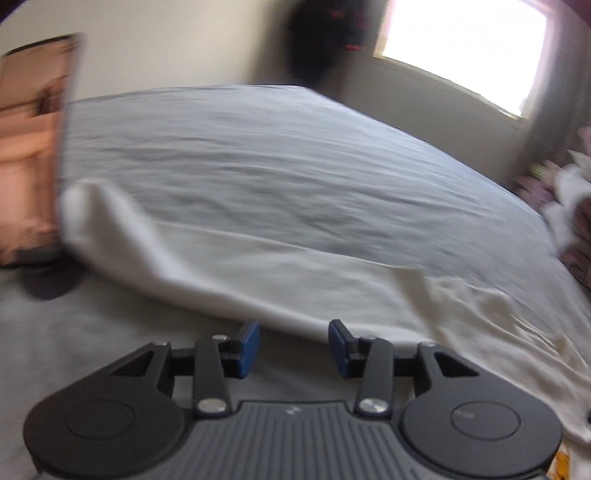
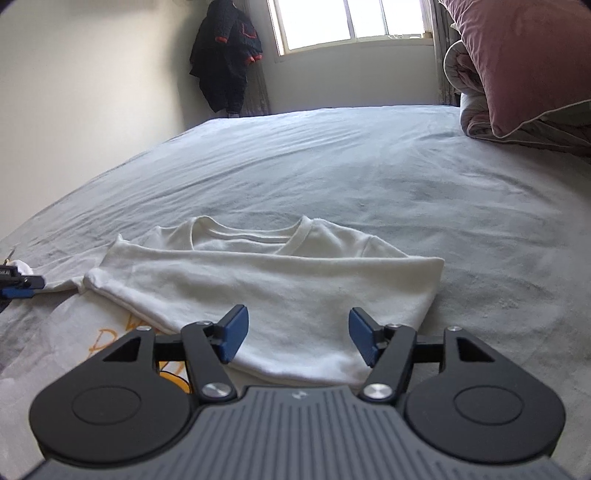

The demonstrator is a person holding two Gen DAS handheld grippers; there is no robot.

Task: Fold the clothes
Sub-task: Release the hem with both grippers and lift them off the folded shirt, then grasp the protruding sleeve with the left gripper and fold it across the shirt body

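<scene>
— See the white shirt [image 2: 280,291]? It lies flat on the bed [image 2: 369,173], near the front edge, with its bottom part folded up over its chest. The neck hole faces the window [image 2: 347,22].

— Is it heavy?

— I think not. It looks thin and soft and floppy. It would sag if you lifted it by one spot, so I would pinch it at an edge or a corner, one on each side, and lift both together.

— Is anyone holding it now?

— No. The right gripper [image 2: 295,334] hangs just over the near edge of the folded part, and its blue pads [image 2: 233,332] are spread wide with nothing pinched. The left gripper [image 1: 293,347] is spread too, a little less wide. The shirt edge sits just past its tips, and nothing is squeezed there either.

— Do both cameras show the same things?

— Not quite. The right camera is sharp. It shows the whole shirt, the neck hole, orange letters [image 2: 110,343] on the cloth below, the dark coat [image 2: 225,55] hanging in the corner, and the pink pillow [image 2: 524,66] on rolled bedding. The left gripper's tip peeks in at the far left, by the sleeve.

— And the left camera?

— It is blurry. But it shows the sleeve end [image 1: 107,221] sticking up off the bed, and a doorway [image 1: 33,147] on the left. The right camera does not show the doorway.
</scene>
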